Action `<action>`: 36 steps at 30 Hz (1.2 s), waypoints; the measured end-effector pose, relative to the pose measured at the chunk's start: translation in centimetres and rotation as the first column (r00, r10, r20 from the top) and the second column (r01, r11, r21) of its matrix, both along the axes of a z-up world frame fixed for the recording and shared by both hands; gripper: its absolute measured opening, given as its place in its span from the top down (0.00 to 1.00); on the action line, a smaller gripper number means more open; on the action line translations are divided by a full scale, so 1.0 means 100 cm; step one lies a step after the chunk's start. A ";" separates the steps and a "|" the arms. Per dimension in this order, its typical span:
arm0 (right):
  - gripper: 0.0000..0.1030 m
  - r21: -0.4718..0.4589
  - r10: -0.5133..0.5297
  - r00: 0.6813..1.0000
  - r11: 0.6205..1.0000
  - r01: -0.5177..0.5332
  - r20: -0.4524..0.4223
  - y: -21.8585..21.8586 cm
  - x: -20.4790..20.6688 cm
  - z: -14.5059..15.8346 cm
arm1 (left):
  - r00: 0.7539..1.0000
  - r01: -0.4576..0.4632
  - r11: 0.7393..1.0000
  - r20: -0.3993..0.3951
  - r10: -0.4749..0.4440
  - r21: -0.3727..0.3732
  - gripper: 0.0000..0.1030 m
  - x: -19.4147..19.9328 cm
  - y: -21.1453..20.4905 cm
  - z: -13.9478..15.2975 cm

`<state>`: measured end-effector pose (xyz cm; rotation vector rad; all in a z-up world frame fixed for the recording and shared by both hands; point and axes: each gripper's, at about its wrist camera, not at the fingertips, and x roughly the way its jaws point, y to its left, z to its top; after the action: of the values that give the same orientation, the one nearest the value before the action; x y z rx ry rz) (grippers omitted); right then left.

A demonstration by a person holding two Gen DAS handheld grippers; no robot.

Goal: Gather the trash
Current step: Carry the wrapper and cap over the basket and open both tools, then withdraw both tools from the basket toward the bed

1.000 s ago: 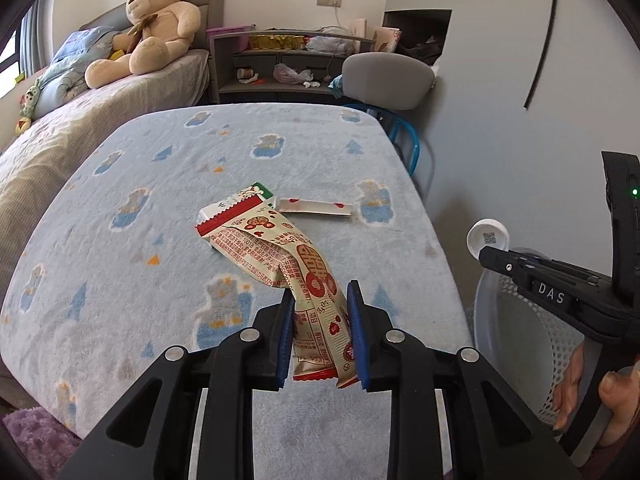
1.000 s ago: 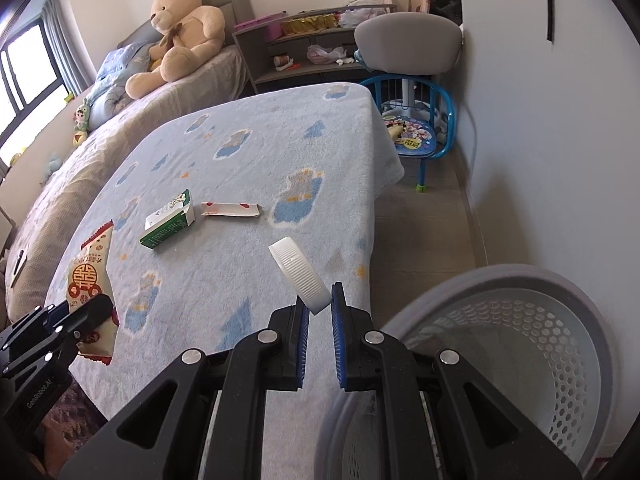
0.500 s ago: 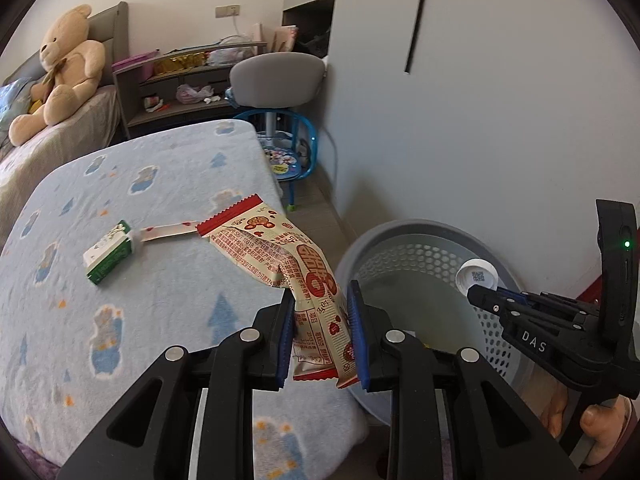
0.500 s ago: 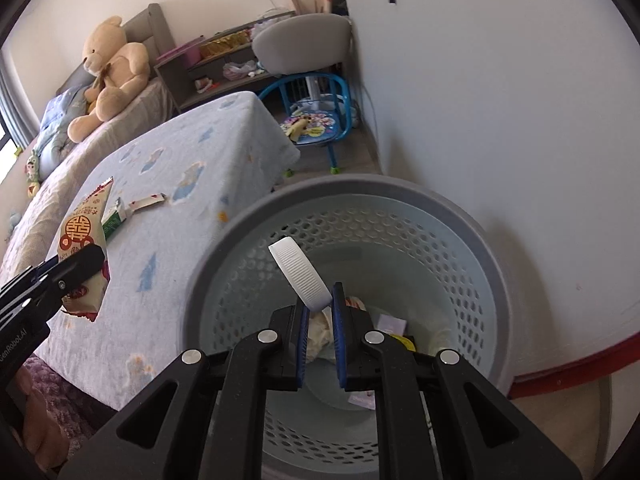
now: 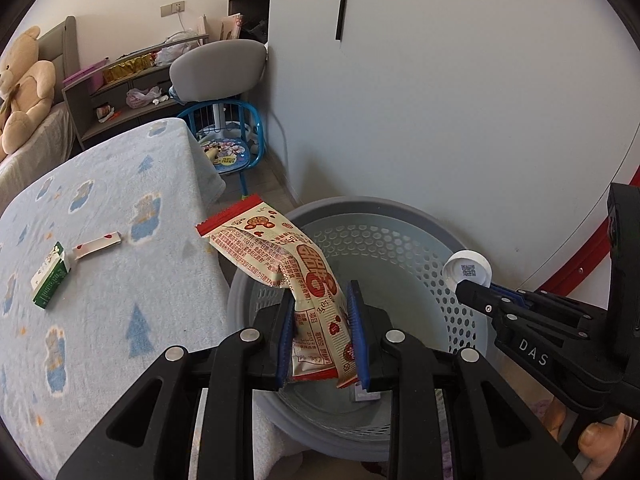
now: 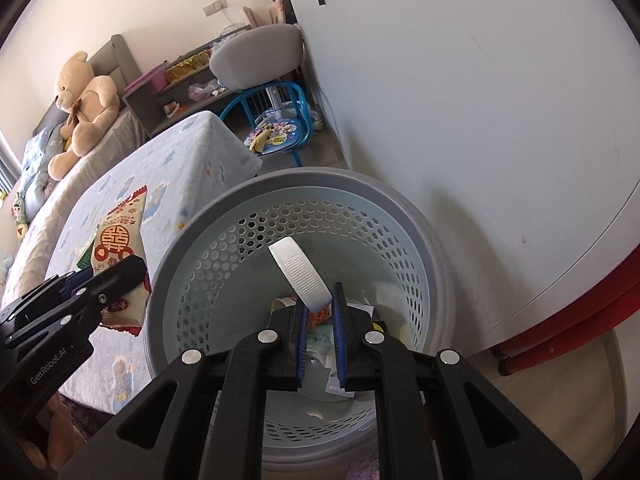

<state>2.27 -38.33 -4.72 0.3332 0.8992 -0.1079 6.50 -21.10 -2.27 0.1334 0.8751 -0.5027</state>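
My left gripper is shut on a red-and-cream snack wrapper, which hangs over the near left rim of the grey perforated basket. My right gripper is shut on a white bottle cap held above the basket's opening. In the left wrist view the cap and the right gripper show at the right. In the right wrist view the left gripper and the wrapper show at the left. A green carton and a torn strip lie on the blanket-covered table.
Paper scraps lie at the basket's bottom. A white wall stands close behind it, with red curved legs at the right. A blue chair, a grey seat back, shelves and a teddy bear are farther back.
Both grippers have swung right from over the table to over the basket. The wrapper and the cap stay gripped. The carton and strip on the table have not moved.
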 end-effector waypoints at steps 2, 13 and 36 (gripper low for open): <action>0.88 0.000 -0.007 1.000 1.000 0.007 -0.001 -0.001 0.001 -0.001 | 1.000 0.006 1.000 -0.015 -0.006 0.003 0.76 -0.001 -0.005 -0.005; 0.86 -0.015 -0.012 1.000 1.000 0.012 -0.006 -0.001 0.001 -0.001 | 1.000 -0.006 1.000 -0.018 0.006 0.010 0.59 0.005 -0.011 -0.008; 0.60 0.089 -0.011 0.999 0.996 0.006 0.048 0.005 0.005 0.004 | 0.983 -0.165 0.986 -0.093 0.161 -0.036 0.44 -0.001 0.031 -0.016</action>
<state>2.75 -37.80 -4.36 0.4213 0.8566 -0.0674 6.41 -17.97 -3.89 -0.0009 0.9536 -0.3766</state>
